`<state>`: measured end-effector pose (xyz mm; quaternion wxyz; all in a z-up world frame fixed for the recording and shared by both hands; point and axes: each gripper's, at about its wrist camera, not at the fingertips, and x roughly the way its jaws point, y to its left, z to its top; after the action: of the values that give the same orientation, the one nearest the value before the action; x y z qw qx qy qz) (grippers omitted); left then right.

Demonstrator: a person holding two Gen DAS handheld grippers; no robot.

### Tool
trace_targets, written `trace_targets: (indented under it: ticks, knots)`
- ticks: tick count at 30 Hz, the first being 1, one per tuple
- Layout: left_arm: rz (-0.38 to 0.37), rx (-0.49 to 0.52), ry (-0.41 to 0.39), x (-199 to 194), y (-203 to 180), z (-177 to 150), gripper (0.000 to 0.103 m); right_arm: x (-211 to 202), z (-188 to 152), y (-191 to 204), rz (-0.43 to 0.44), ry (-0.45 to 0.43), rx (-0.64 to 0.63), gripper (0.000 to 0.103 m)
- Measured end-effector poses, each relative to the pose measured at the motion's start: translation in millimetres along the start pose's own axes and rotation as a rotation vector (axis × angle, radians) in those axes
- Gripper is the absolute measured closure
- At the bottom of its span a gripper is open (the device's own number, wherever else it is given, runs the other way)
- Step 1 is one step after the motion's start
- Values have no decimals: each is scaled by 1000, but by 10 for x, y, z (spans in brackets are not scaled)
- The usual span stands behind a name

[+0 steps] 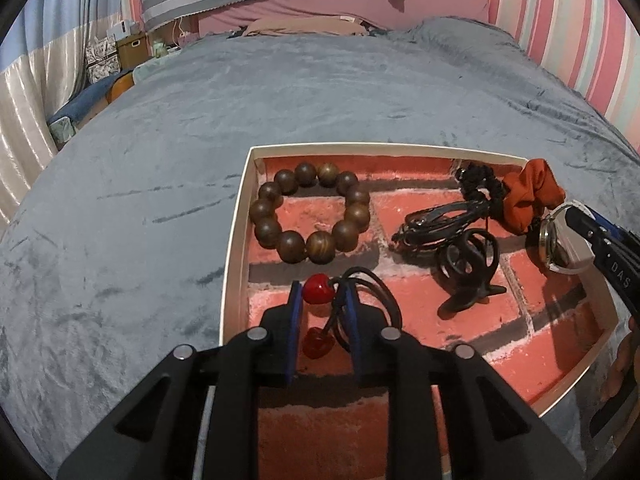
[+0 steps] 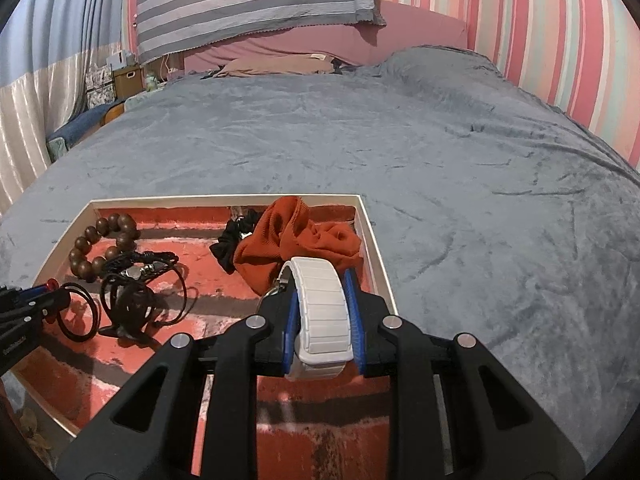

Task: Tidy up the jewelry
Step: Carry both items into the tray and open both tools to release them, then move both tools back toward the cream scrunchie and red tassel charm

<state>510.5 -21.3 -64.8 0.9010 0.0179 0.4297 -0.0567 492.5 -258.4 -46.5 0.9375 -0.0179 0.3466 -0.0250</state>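
squarely between jaws: white watch (image 2: 320, 312)

Bed (image 2: 460, 152) under grey plush blanket (image 1: 168, 152), lightly creased. Shallow white-rimmed tray (image 1: 236, 236) sits flat directly on blanket, near front edge. Tan pillow (image 2: 276, 66) at head end, against pink headboard (image 2: 328, 42). Nothing else seen directly on blanket.
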Motion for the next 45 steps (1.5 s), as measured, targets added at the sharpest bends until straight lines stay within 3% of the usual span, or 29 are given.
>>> trace_targets:
  ticks: [2,4,10,13,15,17,20,27,29,31,33,39,45]
  knots:
    - [6,2,15,36,-6,17,79,39,-16,41,-4,7,-10,80]
    - [13,5,33,80,-5,27,70,56,-24,65,-1,14,-7,80]
    - [16,2,78,176,24,30,67,164,-80,104,2,65,-25,79]
    - [17,26,89,185,-13,27,59,199,-117,100,6,82,-24,76]
    - [21,43,94,187,-55,9,55,202,-126,101,10,97,-26,67]
    - [29,57,87,155,-89,-11,49,168,-132,113,9,102,-36,48]
    - [28,63,67,74,-100,-34,38,55,-129,130,11,87,-55,30]
    - [-23,46,17,-242,-47,-74,33,-305,-89,140,14,29,-75,5]
    - [-49,39,-3,-382,-19,-103,33,-448,-69,107,17,4,-66,4]
    - [-61,37,-33,-540,16,-142,20,-583,-66,71,14,-8,-55,4]
    - [-59,30,-86,-745,47,-203,15,-748,-100,23,11,-26,-40,4]
    - [-55,6,-194,-1298,206,-455,11,-1225,-298,-92,28,-58,6,4]
    - [-42,-2,-250,-1737,353,-867,11,-1668,-597,-93,18,-70,19,4]
